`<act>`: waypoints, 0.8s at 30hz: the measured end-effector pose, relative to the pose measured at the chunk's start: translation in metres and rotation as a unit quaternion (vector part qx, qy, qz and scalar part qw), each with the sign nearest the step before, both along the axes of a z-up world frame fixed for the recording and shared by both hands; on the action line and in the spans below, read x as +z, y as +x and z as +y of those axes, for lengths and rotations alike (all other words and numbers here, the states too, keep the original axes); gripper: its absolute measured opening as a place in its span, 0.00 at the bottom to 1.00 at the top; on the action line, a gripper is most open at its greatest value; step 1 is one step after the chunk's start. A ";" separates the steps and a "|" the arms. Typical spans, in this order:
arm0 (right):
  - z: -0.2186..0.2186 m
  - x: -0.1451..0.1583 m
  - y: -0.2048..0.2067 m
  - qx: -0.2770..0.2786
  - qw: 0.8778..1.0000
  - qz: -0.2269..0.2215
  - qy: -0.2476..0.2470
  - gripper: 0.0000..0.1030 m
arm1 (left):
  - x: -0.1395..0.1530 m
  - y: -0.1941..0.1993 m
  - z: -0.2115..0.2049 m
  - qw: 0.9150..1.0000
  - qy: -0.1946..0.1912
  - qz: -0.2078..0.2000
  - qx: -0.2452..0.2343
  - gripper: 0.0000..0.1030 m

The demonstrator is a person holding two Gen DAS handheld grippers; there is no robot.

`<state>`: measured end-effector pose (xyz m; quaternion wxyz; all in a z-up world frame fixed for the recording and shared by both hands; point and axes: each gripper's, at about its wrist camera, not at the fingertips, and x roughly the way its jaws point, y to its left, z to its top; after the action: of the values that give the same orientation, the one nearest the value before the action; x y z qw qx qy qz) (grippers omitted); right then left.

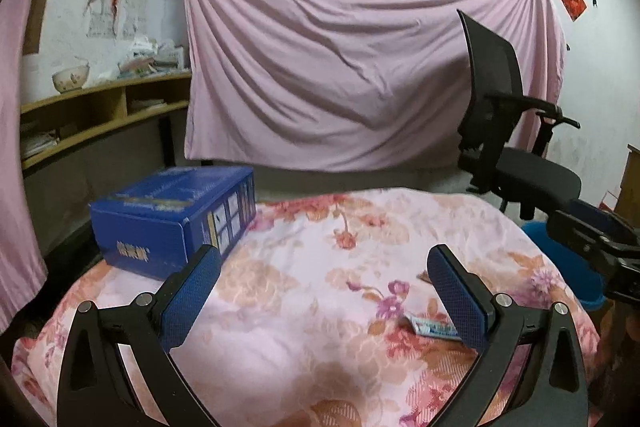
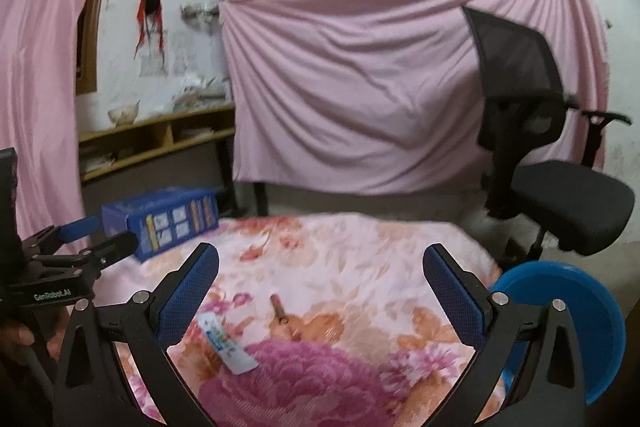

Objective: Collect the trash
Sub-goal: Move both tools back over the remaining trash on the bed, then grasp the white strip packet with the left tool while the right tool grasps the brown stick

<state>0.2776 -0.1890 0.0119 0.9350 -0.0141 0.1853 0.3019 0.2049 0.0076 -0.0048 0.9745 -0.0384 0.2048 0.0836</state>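
Right tool (image 2: 320,275) spread, empty; wrapper (image 2: 226,347) lies low-left between its fingers, long axis diagonal. Left tool (image 1: 324,277) spread, empty; wrapper beside its right finger. Right nearer bin (image 2: 580,327).

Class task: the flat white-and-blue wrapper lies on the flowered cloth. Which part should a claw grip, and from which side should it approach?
Grip the wrapper across its narrow width near the middle, coming from above. It lies flat and slanted on the soft flowered cloth, so the right claw, now open, would likely need turning to straddle its long edges.
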 end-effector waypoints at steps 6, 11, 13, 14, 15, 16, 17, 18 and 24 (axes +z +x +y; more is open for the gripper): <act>0.010 -0.013 0.016 0.020 0.998 0.059 -0.022 0.80 | -0.009 0.013 0.000 0.998 -0.016 0.052 -0.030 0.98; 0.017 -0.022 0.028 0.022 0.994 0.097 -0.042 0.74 | -0.023 0.026 -0.002 0.992 -0.040 0.106 -0.050 0.97; 0.016 -0.025 0.033 0.021 0.993 0.111 -0.043 0.71 | -0.027 0.030 -0.002 0.989 -0.054 0.122 -0.067 0.90; 0.015 -0.027 0.035 0.020 0.992 0.118 -0.041 0.70 | -0.028 0.031 -0.003 0.988 -0.057 0.126 -0.073 0.88; 0.014 -0.028 0.037 0.018 0.991 0.124 -0.040 0.68 | -0.030 0.033 -0.004 0.985 -0.062 0.135 -0.087 0.82; 0.014 -0.029 0.038 0.017 0.991 0.130 -0.040 0.66 | -0.032 0.035 -0.006 0.982 -0.067 0.144 -0.099 0.76; 0.013 -0.031 0.040 0.017 0.989 0.138 -0.041 0.62 | -0.034 0.037 -0.008 0.979 -0.075 0.151 -0.110 0.74; 0.013 -0.033 0.043 0.018 0.988 0.144 -0.042 0.61 | -0.037 0.040 -0.010 0.975 -0.088 0.162 -0.126 0.67; 0.019 -0.043 0.052 0.019 0.982 0.179 -0.062 0.58 | -0.047 0.053 -0.019 0.960 -0.110 0.203 -0.157 0.39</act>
<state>0.3299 -0.1700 -0.0309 0.8782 -0.0216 0.3681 0.3048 0.2583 -0.0110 -0.0517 0.9029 -0.0949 0.4100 -0.0877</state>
